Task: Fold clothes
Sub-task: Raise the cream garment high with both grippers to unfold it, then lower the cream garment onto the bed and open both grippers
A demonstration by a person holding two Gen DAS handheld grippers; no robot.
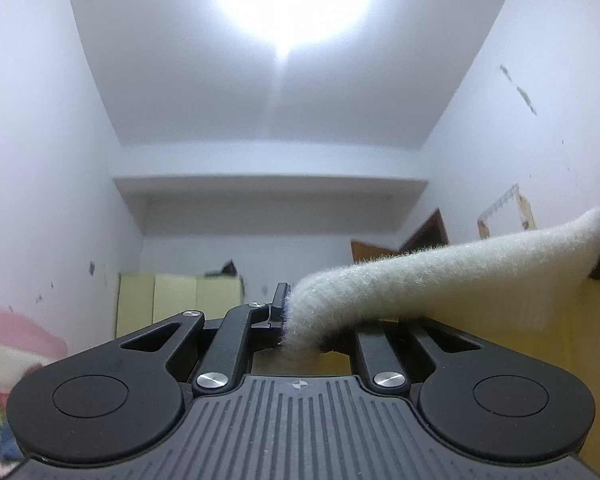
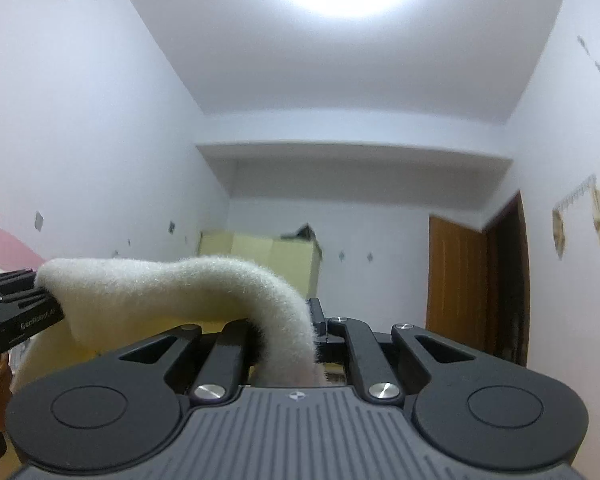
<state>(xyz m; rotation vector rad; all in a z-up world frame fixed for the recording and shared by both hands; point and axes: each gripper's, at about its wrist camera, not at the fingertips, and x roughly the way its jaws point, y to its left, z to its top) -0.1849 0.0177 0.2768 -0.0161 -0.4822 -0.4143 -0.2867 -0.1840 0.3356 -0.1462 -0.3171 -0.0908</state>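
White walls and the yellow cabinet [image 2: 260, 258] are showing behind the fuzzy cream garment [image 2: 172, 292], sagging soft and light (likely slippery), while the left gripper [image 1: 290, 320] and right gripper [image 2: 306, 334] are both clamping its top edge.

- left gripper [image 1: 288, 320]: matte black linkage arms, silver screws [image 1: 212, 380], round side discs, ribbed grey deck with a small cross mark;
- right gripper [image 2: 314, 340]: same build; "GenRobot" lettering on the other unit's side
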